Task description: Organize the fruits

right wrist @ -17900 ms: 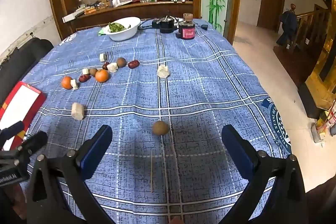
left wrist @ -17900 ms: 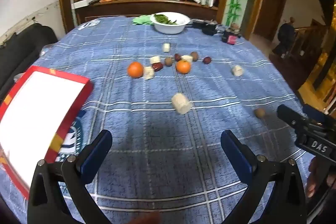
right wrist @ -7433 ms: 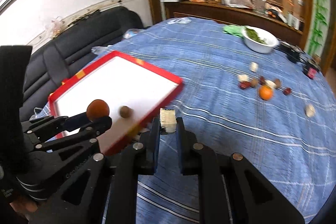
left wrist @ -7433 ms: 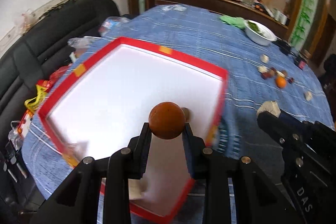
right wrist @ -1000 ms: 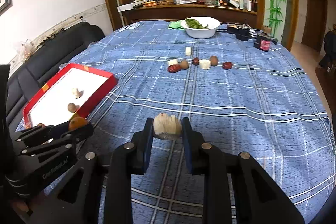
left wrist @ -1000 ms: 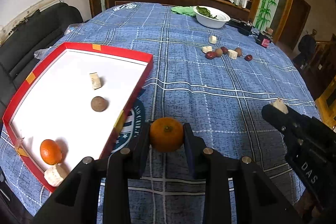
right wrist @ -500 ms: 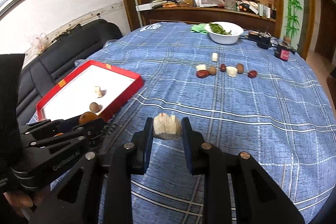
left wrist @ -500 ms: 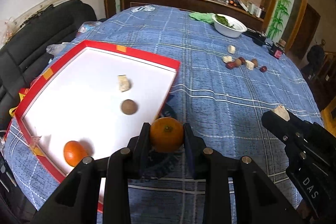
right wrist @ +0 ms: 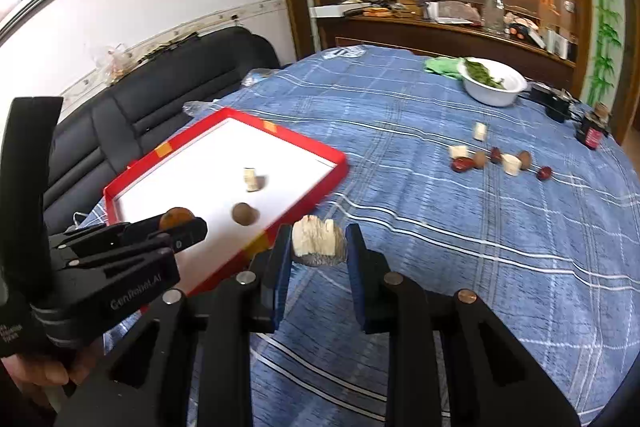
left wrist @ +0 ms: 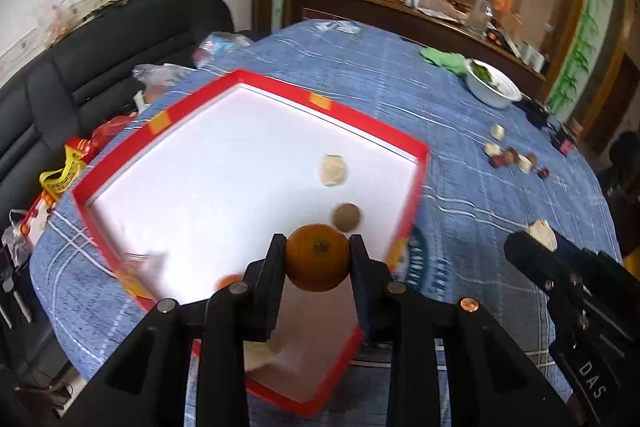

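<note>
I see left gripper clamping orange above red tray's near rim; right gripper clamps pale chunk just outside it.

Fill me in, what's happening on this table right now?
A person with two handheld grippers is sorting fruit into a red-rimmed tray. The left gripper is shut on an orange, held over the tray's near end. The right gripper is shut on a pale fruit chunk, above the tablecloth just beside the tray. Inside the tray lie a pale chunk, a brown round fruit and another orange. More pieces wait in a row across the table.
</note>
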A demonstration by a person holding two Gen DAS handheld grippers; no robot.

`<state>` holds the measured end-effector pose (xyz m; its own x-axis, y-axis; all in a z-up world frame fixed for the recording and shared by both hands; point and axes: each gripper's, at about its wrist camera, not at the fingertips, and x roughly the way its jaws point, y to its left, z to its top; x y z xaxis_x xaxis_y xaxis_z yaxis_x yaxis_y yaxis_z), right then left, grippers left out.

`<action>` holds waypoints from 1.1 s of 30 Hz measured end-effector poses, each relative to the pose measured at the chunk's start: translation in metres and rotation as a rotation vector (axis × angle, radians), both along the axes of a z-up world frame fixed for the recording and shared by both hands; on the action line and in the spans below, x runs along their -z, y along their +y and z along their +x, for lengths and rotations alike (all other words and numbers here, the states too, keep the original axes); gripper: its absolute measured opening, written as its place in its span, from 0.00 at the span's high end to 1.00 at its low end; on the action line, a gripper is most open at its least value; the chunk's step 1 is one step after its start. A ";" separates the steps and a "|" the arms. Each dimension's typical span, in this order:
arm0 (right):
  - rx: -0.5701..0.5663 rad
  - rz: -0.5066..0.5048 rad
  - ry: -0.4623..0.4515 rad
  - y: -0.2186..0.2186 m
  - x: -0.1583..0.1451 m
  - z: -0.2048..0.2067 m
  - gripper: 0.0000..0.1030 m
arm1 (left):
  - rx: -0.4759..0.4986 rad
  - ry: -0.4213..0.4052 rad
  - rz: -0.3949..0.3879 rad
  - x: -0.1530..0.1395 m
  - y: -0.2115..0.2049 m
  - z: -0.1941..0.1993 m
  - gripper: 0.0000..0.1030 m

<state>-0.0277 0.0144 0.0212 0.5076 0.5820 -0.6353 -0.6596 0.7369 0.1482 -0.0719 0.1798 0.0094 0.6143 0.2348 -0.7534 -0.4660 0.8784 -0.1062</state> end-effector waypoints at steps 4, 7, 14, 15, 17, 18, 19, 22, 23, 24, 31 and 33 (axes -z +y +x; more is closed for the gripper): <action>-0.041 -0.004 0.004 0.017 0.000 -0.003 0.72 | -0.050 -0.012 -0.010 -0.001 0.019 -0.007 0.71; -0.077 -0.018 0.004 0.034 0.000 -0.005 0.72 | -0.079 -0.017 -0.015 -0.001 0.029 -0.011 0.71; -0.131 -0.037 -0.003 0.065 -0.005 -0.012 0.72 | -0.125 -0.026 -0.042 -0.001 0.054 -0.023 0.71; -0.138 -0.045 -0.004 0.071 -0.005 -0.013 0.72 | -0.131 -0.027 -0.042 -0.001 0.057 -0.024 0.71; -0.148 -0.057 -0.012 0.082 -0.007 -0.014 0.72 | -0.143 -0.026 -0.041 -0.002 0.066 -0.026 0.71; -0.153 -0.060 -0.013 0.088 -0.008 -0.014 0.72 | -0.152 -0.023 -0.039 -0.002 0.072 -0.027 0.71; -0.157 -0.062 -0.015 0.093 -0.009 -0.015 0.72 | -0.162 -0.022 -0.040 -0.002 0.078 -0.028 0.71; -0.166 -0.067 -0.017 0.107 -0.011 -0.018 0.72 | -0.178 -0.021 -0.038 -0.001 0.090 -0.031 0.71; -0.170 -0.072 -0.017 0.112 -0.010 -0.020 0.72 | -0.184 -0.018 -0.037 0.000 0.094 -0.032 0.71; -0.173 -0.074 -0.016 0.115 -0.010 -0.021 0.72 | -0.185 -0.016 -0.039 0.001 0.097 -0.033 0.71; -0.189 -0.087 -0.008 0.132 -0.005 -0.025 0.72 | -0.174 0.011 -0.036 0.008 0.103 -0.033 0.71; -0.188 -0.082 -0.001 0.133 -0.004 -0.025 0.72 | -0.168 0.011 -0.029 0.008 0.102 -0.033 0.71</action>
